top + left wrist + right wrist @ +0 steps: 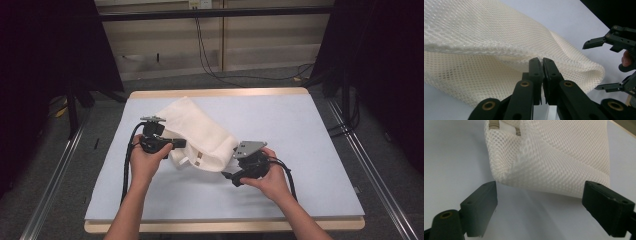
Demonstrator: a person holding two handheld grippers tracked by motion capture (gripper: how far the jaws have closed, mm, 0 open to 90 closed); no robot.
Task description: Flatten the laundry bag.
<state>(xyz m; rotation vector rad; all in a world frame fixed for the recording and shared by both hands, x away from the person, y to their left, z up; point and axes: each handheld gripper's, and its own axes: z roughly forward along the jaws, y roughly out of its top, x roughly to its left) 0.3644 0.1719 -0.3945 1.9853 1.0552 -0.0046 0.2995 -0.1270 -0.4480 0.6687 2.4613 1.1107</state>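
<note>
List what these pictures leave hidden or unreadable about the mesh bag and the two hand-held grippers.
- Mesh bag: its contents, if any; the folded mesh hides them in all views.
- Left hand-held gripper: its jaws are shut at the bag's edge; how much mesh is pinched is hidden by the jaws, left gripper view.
- Right hand-held gripper: open, short of the bag; its body is cut off by the bottom edge, right gripper view.
- Tabs on the bag: too small, high view.

Bench (310, 150): pale blue-grey top with a light wooden edge showing at 12 and 6 o'clock.
Lying on it: a white mesh bag (200, 132), crumpled, running from about 11 o'clock toward the centre.
Bag's contact: near end lifted, far part resting on the top.
</note>
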